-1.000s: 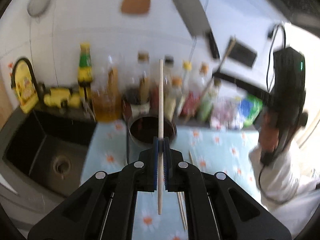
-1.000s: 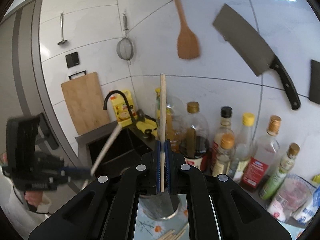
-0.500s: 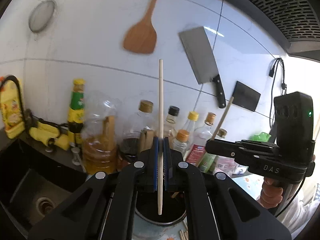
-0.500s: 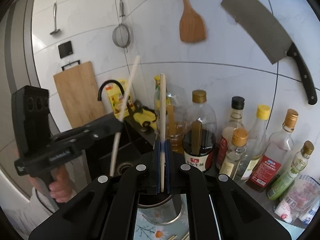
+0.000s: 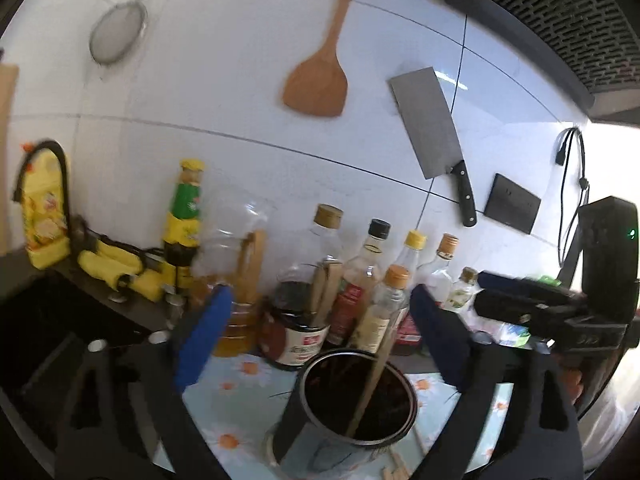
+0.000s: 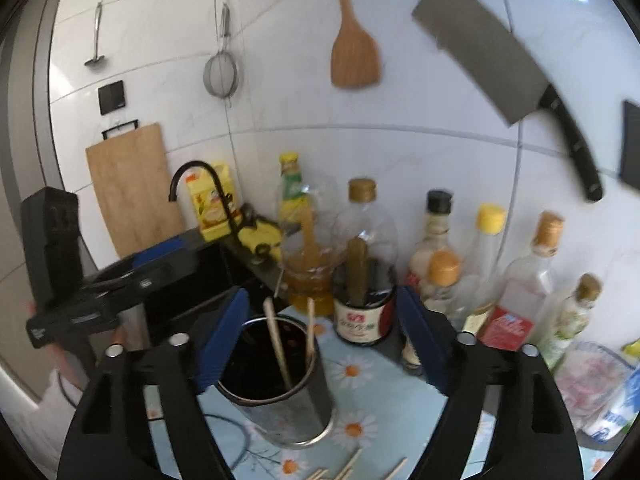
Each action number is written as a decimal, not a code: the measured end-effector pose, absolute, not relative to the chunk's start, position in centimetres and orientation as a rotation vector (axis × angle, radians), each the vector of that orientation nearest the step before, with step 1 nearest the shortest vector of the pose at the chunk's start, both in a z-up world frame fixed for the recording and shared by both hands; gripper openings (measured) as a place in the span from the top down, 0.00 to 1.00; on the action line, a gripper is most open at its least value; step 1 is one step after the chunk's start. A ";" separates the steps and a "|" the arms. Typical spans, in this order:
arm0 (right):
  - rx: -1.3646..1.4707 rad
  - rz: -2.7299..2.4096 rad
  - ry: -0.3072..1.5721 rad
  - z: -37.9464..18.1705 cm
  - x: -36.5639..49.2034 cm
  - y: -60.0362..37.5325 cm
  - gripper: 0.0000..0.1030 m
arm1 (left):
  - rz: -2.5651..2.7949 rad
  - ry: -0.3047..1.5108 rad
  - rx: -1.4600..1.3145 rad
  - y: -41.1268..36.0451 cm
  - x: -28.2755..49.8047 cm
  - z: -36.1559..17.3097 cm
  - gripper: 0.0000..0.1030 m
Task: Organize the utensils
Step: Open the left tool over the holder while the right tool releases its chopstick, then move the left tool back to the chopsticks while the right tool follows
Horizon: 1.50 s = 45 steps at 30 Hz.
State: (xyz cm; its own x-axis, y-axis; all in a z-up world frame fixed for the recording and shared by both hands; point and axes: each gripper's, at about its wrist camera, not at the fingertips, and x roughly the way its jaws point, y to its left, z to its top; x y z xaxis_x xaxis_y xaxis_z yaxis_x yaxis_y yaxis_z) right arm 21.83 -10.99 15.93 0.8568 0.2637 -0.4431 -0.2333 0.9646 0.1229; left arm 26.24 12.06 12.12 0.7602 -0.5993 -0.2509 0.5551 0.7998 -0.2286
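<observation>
A dark metal utensil cup (image 5: pixel 356 436) (image 6: pixel 280 412) stands on the daisy-print cloth. One wooden chopstick (image 5: pixel 370 384) leans inside it in the left wrist view; two chopsticks (image 6: pixel 280 350) stand in it in the right wrist view. My left gripper (image 5: pixel 316 344) is open and empty above the cup, jaws wide apart. My right gripper (image 6: pixel 320 344) is open and empty, also over the cup. Each gripper shows in the other's view: the right one (image 5: pixel 532 304), the left one (image 6: pixel 100 280). Several loose chopsticks (image 6: pixel 348 470) lie on the cloth in front of the cup.
Sauce and oil bottles (image 5: pixel 300 312) (image 6: pixel 440 260) line the wall behind the cup. A black sink (image 5: pixel 36 332) with a tap (image 6: pixel 192 176) is at the left. A cleaver (image 6: pixel 500 72), wooden spatula (image 5: pixel 316 84), strainer (image 6: pixel 222 72) and cutting board (image 6: pixel 132 184) hang on the wall.
Both grippers held a chopstick upright half a second ago; both have opened and the chopsticks now stand in the cup.
</observation>
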 end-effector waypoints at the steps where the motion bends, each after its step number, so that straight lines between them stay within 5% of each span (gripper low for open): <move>1: 0.057 0.250 0.466 16.2 21.4 -11.1 0.14 | -0.624 0.323 -0.137 12.2 25.9 12.2 0.07; 18: 0.099 0.123 0.549 11.7 17.1 -13.7 0.08 | -0.550 0.768 0.003 11.3 22.1 4.9 0.06; 45: 0.086 -0.070 0.984 -4.3 16.3 -16.2 0.08 | -0.519 1.073 0.326 2.3 18.7 -8.3 0.05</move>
